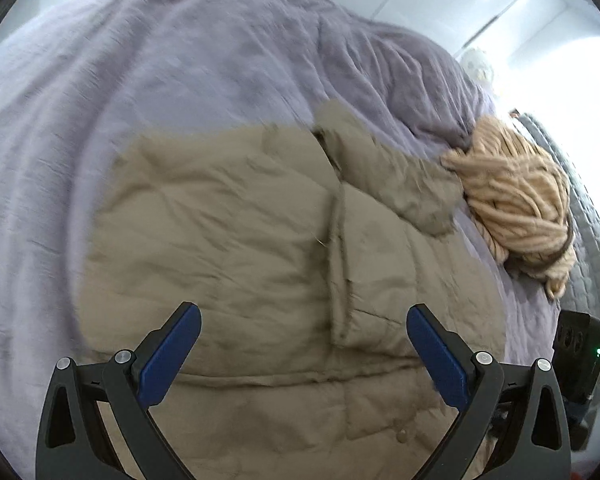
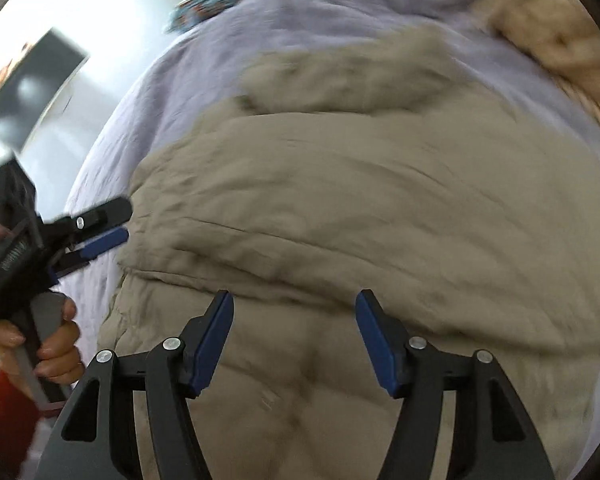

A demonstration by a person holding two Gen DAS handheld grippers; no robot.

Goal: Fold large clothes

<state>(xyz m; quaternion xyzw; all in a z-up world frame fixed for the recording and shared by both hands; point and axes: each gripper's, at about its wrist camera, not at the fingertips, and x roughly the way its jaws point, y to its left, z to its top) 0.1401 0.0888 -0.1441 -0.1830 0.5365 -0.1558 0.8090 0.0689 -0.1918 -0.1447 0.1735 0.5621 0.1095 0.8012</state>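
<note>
Hovering with jaws apart and empty, the right gripper (image 2: 294, 320) and left gripper (image 1: 303, 334) hang over a puffy tan jacket (image 1: 236, 240). It lies spread on a lavender bedspread (image 1: 120, 80), with a cream chunky-knit garment (image 1: 516, 200) just beyond.

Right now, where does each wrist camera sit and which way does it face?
Left wrist: on the left gripper, angled down over the padded khaki jacket on the lilac bedspread; its open blue-padded fingers show.
Right wrist: on the right gripper, angled down at the jacket's quilted panel; open fingers, plus the left gripper and the hand holding it.
Shared: jacket, bedspread, beige chunky-knit bundle.
</note>
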